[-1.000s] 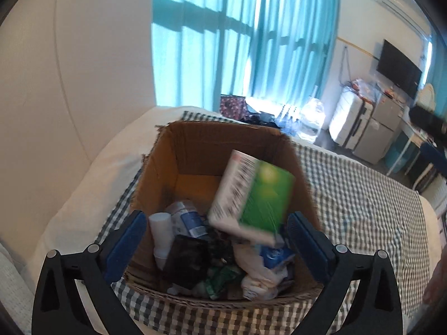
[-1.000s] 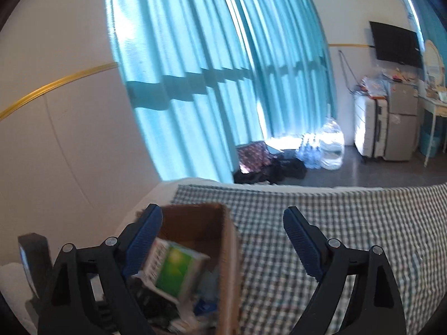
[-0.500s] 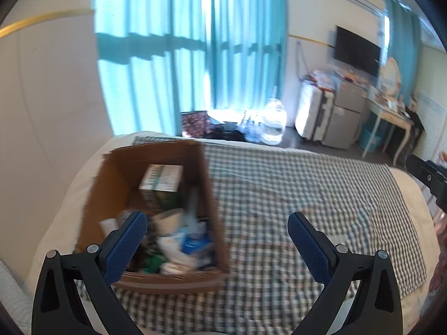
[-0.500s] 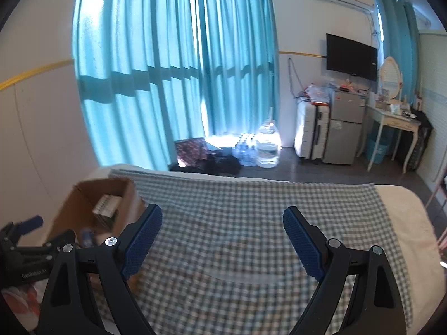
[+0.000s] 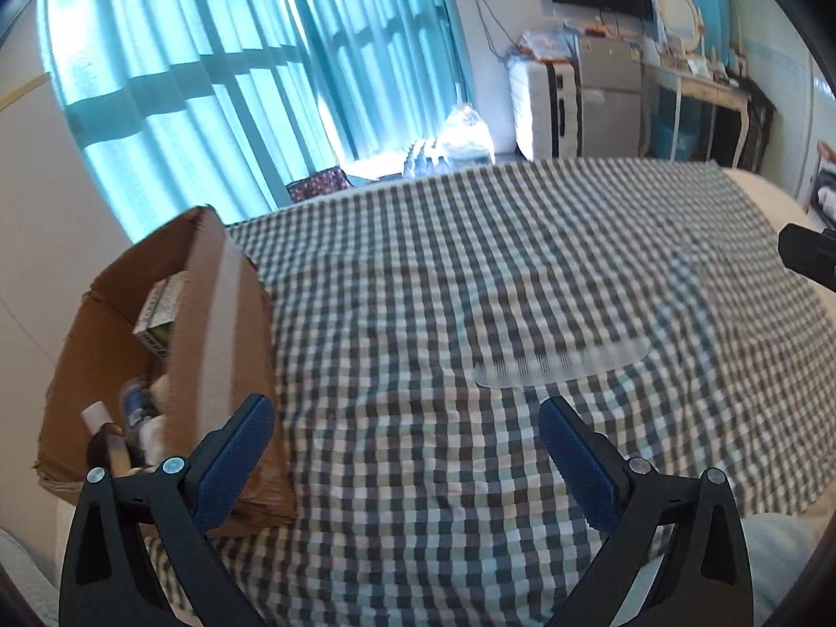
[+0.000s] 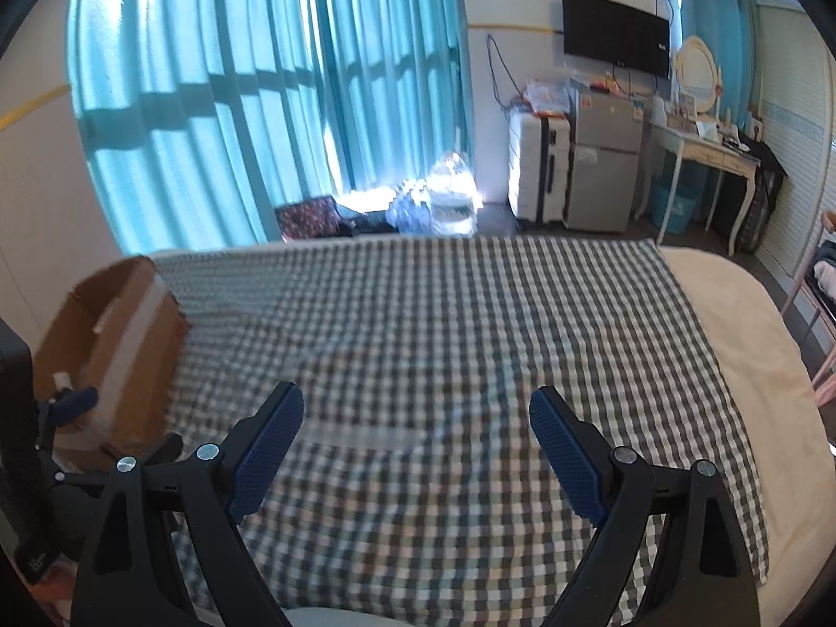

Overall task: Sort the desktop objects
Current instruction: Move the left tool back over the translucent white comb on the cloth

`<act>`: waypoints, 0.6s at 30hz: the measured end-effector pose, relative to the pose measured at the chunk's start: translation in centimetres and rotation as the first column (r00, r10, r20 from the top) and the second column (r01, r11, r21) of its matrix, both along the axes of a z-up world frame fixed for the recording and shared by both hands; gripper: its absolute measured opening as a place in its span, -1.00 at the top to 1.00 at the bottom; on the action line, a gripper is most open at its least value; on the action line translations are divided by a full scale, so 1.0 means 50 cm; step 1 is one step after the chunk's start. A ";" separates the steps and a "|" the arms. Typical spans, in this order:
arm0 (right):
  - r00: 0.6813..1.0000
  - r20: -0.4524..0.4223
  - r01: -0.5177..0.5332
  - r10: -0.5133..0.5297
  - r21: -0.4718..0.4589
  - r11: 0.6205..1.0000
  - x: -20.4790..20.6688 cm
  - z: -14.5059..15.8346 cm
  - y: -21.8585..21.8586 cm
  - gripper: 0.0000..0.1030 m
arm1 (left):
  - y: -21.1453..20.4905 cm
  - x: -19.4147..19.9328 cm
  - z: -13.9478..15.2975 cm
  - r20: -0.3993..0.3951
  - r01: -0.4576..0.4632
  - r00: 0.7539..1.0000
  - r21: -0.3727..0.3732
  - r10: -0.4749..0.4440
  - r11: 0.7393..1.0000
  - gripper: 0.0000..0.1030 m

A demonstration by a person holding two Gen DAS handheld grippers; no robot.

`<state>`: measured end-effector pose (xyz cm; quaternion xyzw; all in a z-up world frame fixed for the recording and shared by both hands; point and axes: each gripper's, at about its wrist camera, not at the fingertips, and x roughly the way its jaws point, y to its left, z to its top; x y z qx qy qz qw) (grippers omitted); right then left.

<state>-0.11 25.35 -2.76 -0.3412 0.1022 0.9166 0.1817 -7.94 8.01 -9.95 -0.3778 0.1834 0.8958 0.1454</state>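
Above the checked bedspread [image 5: 470, 271], the left claw [image 5: 402, 449] and right claw [image 6: 418, 444] both stand wide open, holding nothing. At left, the cardboard box [image 5: 219, 324] contains a green carton [image 5: 157, 313] and bottles [image 5: 130, 407].

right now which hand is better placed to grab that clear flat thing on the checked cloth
Probably right. The right gripper is open with the clear flat item lying between its fingers, while from the open left gripper it lies further ahead, off toward one fingertip. Blur leaves this uncertain.
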 end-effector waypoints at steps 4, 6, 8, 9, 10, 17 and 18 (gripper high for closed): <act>0.998 0.056 0.010 -0.006 -0.057 0.998 -0.020 -0.074 0.049 -0.73 | 0.047 -0.037 -0.079 0.053 0.013 0.999 -0.043 -0.010 0.999 -1.00; 0.997 0.076 0.015 -0.009 -0.087 0.996 -0.027 -0.108 0.074 -0.73 | 0.070 -0.052 -0.113 0.076 0.036 0.997 -0.053 -0.032 0.998 -1.00; 0.995 0.093 0.033 -0.022 -0.115 0.993 -0.032 -0.136 0.097 -0.73 | 0.097 -0.068 -0.144 0.097 0.068 0.993 -0.058 -0.062 0.996 -1.00; 0.995 0.098 0.041 -0.027 -0.140 0.989 -0.034 -0.149 0.108 -0.73 | 0.111 -0.074 -0.157 0.102 0.086 0.992 -0.061 -0.079 0.994 -1.00; 0.994 0.099 0.051 -0.035 -0.164 0.985 -0.035 -0.159 0.118 -0.73 | 0.123 -0.078 -0.167 0.105 0.101 0.990 -0.064 -0.094 0.993 -1.00; 0.990 0.097 0.125 -0.104 -0.242 0.962 -0.028 -0.190 0.185 -0.73 | 0.184 -0.082 -0.213 0.107 0.252 0.964 -0.085 -0.243 0.964 -1.00; 0.989 0.098 0.130 -0.109 -0.239 0.962 -0.025 -0.191 0.189 -0.73 | 0.187 -0.080 -0.216 0.095 0.263 0.962 -0.091 -0.255 0.960 -1.00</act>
